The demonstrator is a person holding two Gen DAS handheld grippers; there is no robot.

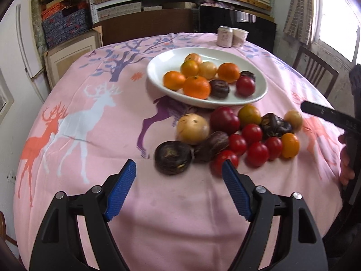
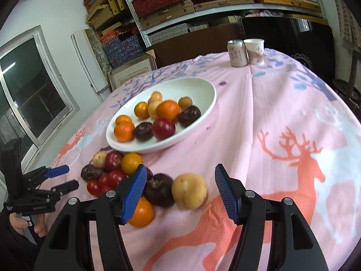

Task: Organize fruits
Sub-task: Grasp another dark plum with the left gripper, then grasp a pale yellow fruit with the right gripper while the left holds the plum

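Note:
A white oval plate holds oranges, pale yellow fruits, dark purple fruits and a red one. In front of it a pile of loose fruit lies on the pink deer cloth: red ones, a yellow one and orange ones. My left gripper is open just short of a dark purple fruit, with nothing between its pads. My right gripper is open above a yellow fruit and a dark fruit. An orange lies half hidden behind its left finger.
A can and a paper cup stand at the far edge of the table. A wooden chair is at the right, with shelves of boxes behind. Each gripper shows at the edge of the other's view, held by a hand.

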